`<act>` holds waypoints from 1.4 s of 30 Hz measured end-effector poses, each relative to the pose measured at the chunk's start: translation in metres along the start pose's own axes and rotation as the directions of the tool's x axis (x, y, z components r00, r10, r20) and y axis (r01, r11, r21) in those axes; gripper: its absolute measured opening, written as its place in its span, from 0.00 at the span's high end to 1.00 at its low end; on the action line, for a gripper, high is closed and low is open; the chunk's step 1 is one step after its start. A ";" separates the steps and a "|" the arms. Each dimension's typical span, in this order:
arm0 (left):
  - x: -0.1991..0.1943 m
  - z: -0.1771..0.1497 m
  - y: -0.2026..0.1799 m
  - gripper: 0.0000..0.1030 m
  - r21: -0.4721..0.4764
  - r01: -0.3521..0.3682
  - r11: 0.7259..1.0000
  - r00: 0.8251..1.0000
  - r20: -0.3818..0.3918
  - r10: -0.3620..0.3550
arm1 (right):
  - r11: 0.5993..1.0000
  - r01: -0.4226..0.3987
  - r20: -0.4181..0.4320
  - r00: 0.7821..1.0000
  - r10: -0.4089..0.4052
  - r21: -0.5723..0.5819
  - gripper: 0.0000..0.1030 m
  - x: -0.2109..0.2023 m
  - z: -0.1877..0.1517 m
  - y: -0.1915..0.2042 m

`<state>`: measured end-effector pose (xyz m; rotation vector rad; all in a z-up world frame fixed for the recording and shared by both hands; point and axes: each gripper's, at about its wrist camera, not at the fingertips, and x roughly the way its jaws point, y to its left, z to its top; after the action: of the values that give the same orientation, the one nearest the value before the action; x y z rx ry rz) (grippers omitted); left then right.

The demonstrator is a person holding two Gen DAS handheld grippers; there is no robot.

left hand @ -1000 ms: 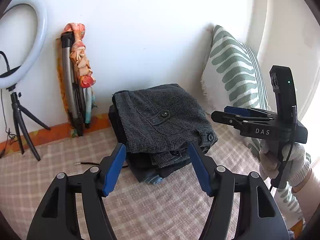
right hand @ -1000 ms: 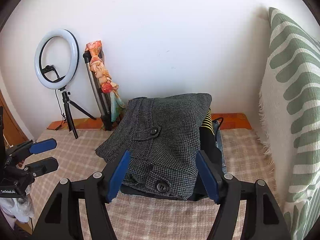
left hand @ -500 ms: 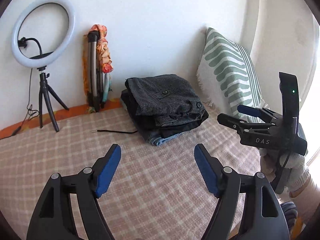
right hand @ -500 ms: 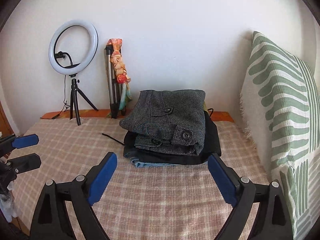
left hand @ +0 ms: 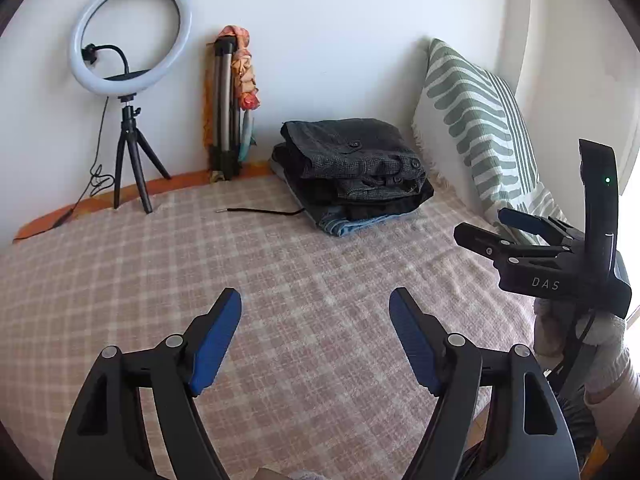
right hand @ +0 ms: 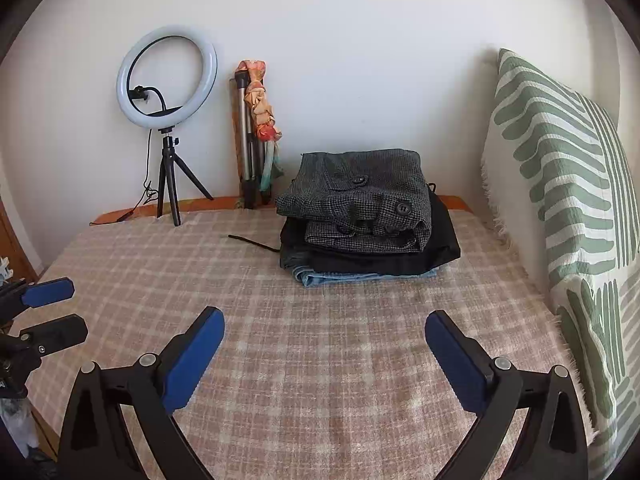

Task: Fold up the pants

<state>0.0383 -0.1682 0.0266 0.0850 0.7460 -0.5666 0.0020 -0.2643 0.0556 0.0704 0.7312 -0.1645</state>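
Three folded garments form one stack (right hand: 366, 216) at the far side of the bed (right hand: 320, 360), at 12 o'clock from the right gripper (right hand: 325, 336) and at about 1 o'clock from the left gripper (left hand: 315, 322). The top item is the grey check pants (right hand: 356, 196), folded, with buttons (right hand: 402, 208) facing the cameras. Below it lie a black garment (right hand: 444, 240) and a blue denim one (right hand: 360, 278).

Gripper state: the left gripper's fingers are spread with nothing between them. The right gripper's jaws are opening, also with nothing between them. Both are well apart from the stack.

Handling, as judged:
- The pants are soft and limp. They hold no shape when lifted and sag on any unsupported side.
- The weave looks coarse, so the pads should not slip on it.
- The fabric is light and not fragile. The waistband and button area at 6 o'clock of the top item is the thickest, firmest part.

Where to grip, if the pants need moving: pinch all layers at the two near corners, one gripper each, so the fold does not open. Keep clear of the black garment below. A loose black cord (right hand: 252, 242) lies at 9 o'clock of the stack.
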 end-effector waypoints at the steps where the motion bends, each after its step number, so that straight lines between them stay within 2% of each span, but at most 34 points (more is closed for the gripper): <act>1: 0.001 -0.002 0.000 0.26 0.005 -0.013 1.000 1.000 -0.006 0.013 | 1.000 0.000 -0.002 1.000 0.000 -0.001 0.01 0.000 -0.002 0.002; 4: 0.002 -0.009 0.000 0.26 0.018 -0.057 0.998 0.998 -0.016 0.057 | 1.000 0.004 0.002 1.000 -0.004 -0.009 0.01 0.000 -0.006 0.006; 10: 0.002 -0.020 0.005 0.26 0.015 -0.073 0.997 0.997 -0.008 0.073 | 1.000 0.019 0.034 0.999 -0.019 0.001 0.01 -0.002 -0.008 0.009; 13: 0.000 -0.022 0.009 0.19 0.005 -0.087 0.996 0.996 0.000 0.087 | 1.000 0.020 0.034 0.999 -0.020 0.001 0.00 -0.002 -0.012 0.011; 18: -0.002 -0.024 0.015 0.19 -0.002 -0.104 0.995 0.995 0.014 0.104 | 0.999 0.034 0.038 0.999 -0.033 -0.014 0.00 -0.001 -0.014 0.015; 24: -0.003 -0.024 0.019 0.19 -0.014 -0.093 0.996 0.996 0.013 0.093 | 0.999 0.050 0.063 0.997 -0.050 -0.002 0.00 -0.005 -0.011 0.013; 42: -0.009 -0.023 0.010 0.19 0.010 -0.081 0.997 0.996 0.031 0.081 | 0.999 0.043 0.058 0.997 -0.044 0.014 0.00 -0.006 -0.010 0.011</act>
<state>0.0247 -0.1492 0.0144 0.1160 0.7069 -0.4940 -0.0071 -0.2518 0.0520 0.0621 0.6740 -0.2121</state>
